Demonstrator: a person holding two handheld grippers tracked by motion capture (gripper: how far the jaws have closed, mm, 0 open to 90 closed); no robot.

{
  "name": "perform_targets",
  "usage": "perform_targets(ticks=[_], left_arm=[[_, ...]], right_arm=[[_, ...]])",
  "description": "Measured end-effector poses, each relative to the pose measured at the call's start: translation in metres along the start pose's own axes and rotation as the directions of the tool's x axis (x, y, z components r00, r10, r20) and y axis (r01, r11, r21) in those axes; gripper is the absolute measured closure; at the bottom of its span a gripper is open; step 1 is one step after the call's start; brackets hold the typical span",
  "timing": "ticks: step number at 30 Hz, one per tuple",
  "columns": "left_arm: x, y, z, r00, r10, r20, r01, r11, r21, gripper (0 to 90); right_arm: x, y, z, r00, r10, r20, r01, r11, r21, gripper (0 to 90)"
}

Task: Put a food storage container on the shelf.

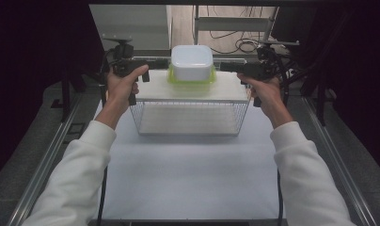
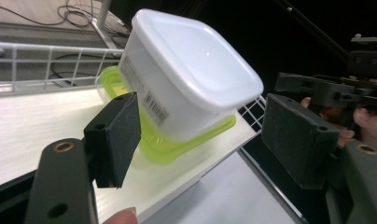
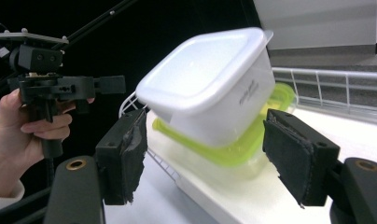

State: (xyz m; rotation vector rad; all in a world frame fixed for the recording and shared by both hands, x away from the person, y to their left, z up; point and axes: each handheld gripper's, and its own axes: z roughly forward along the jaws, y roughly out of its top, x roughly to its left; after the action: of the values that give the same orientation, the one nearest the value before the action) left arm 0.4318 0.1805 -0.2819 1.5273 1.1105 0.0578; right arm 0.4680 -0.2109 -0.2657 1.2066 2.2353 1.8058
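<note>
A white lidded tub [image 1: 192, 61] [image 2: 186, 70] [image 3: 210, 84] is stacked on a clear container with a lime-green lid [image 1: 192, 81] [image 2: 191, 147] [image 3: 233, 151]. Both stand on a white board [image 1: 225, 89] laid over a wire basket [image 1: 193, 117]. My left gripper [image 1: 162, 63] [image 2: 200, 109] is open at the stack's left side, its jaws wide either side of it. My right gripper [image 1: 224, 67] [image 3: 207, 140] is open at the stack's right side, with the stack between its pads [image 3: 294, 161]. Neither gripper's pads press on the tubs. In the right gripper view the white tub looks blurred.
The basket sits at the far middle of a white table top [image 1: 193, 174]. Metal rails [image 1: 47, 160] run along both sides. Beyond the basket are a frame and loose cables [image 1: 240, 44] on the floor. Black curtains close off left and right.
</note>
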Motion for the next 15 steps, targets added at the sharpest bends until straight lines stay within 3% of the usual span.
perform_targets(ticks=[6,9,15], left_arm=[[-0.002,-0.021,-0.013,0.9994,0.009,0.035,-0.008,0.9999,-0.007,28.4],[-0.003,-0.045,-0.024,0.9982,0.012,0.059,-0.013,0.9999,0.002,28.3],[-0.002,-0.09,-0.04,0.9973,0.028,0.068,-0.03,0.9993,0.024,28.1]], right_arm=[[0.007,-0.019,-0.023,0.9997,-0.023,-0.003,0.023,1.0,-0.022,30.5],[0.01,-0.033,-0.035,0.999,-0.045,0.0,0.045,0.999,-0.019,30.5],[0.011,-0.066,-0.052,0.9978,-0.066,0.011,0.066,0.998,-0.003,30.1]])
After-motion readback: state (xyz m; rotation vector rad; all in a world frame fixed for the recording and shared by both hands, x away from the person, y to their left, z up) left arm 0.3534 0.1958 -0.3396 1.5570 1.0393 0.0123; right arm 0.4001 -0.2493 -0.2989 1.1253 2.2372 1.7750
